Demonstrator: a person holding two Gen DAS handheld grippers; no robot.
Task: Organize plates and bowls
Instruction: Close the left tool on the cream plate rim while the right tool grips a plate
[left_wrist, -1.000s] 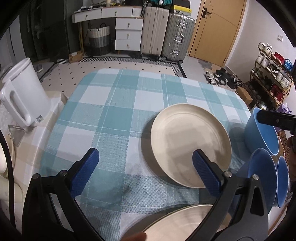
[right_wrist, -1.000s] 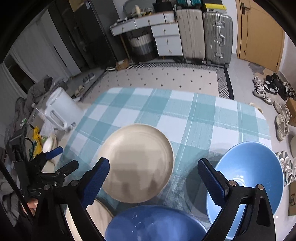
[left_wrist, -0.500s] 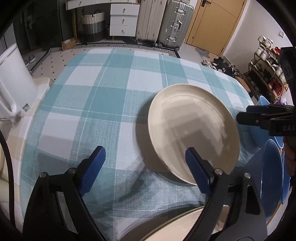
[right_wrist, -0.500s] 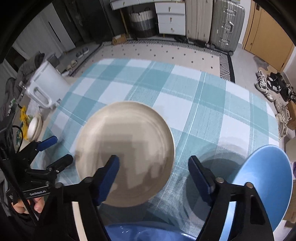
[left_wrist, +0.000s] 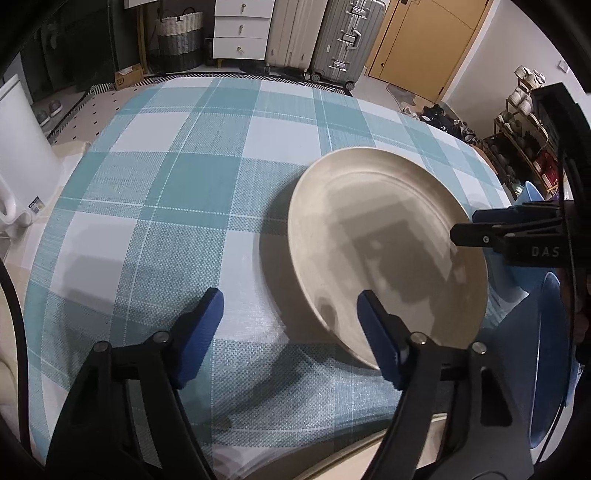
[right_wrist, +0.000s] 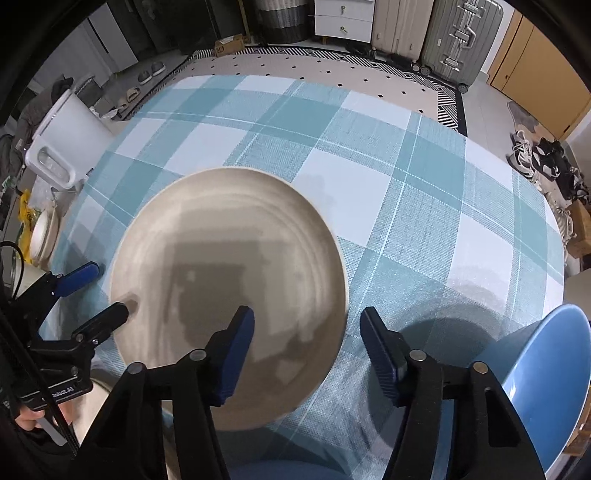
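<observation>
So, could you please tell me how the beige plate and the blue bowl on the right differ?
The beige plate is flat and shallow, while the blue bowl is deep with tall walls. The plate sits mid-table on the checked cloth; the bowl stands at its right edge. The plate looks wider. Both are round, plain, and ungripped.

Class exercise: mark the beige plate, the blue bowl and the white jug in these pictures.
beige plate (right_wrist: 229, 291): right wrist view, centre of its face.
blue bowl (right_wrist: 550, 373): right wrist view, inner wall.
white jug (right_wrist: 70, 147): right wrist view, its side.
</observation>
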